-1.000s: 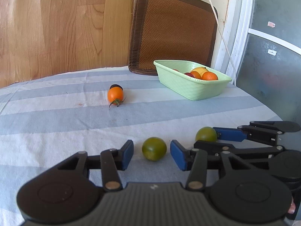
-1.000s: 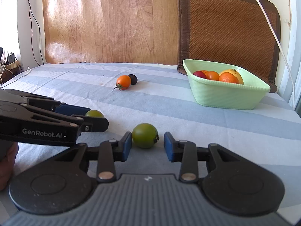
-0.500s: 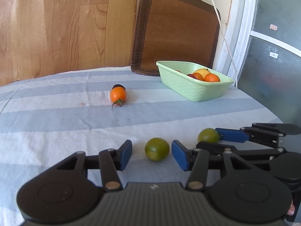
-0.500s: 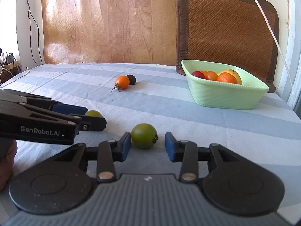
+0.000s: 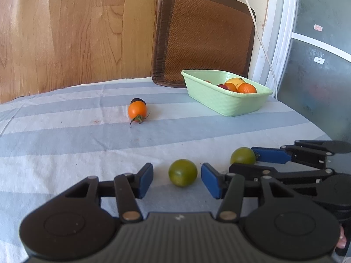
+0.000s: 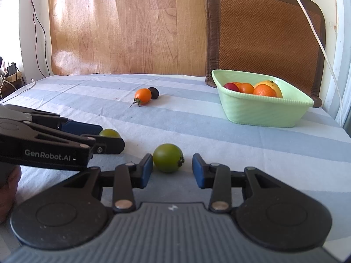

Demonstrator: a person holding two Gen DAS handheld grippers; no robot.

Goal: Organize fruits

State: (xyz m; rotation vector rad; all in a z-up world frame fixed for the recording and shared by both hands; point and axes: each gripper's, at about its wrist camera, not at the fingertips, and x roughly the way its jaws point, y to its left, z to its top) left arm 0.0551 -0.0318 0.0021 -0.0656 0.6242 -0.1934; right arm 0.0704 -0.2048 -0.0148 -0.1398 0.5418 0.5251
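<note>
Two green tomatoes lie on the striped tablecloth. My left gripper (image 5: 176, 178) is open with one green tomato (image 5: 182, 172) between its blue pads, not touching. My right gripper (image 6: 172, 171) is open around the other green tomato (image 6: 168, 158), which sits close to its left pad. Each gripper shows in the other's view, the right one (image 5: 248, 162) at right, the left one (image 6: 109, 140) at left. An orange tomato (image 5: 137, 110) with a dark fruit (image 6: 154, 92) behind it lies farther back. A light green basket (image 6: 263, 111) holds several fruits.
A brown woven cushion (image 5: 204, 35) leans on the wall behind the basket. A white cable (image 6: 313, 30) hangs down beside it. The table edge curves at the right near a glass door (image 5: 318, 65). Wood panelling (image 6: 122, 26) backs the table.
Both grippers have stayed around their green tomatoes. The left view has shifted slightly, and the right jaws look a little wider apart.
</note>
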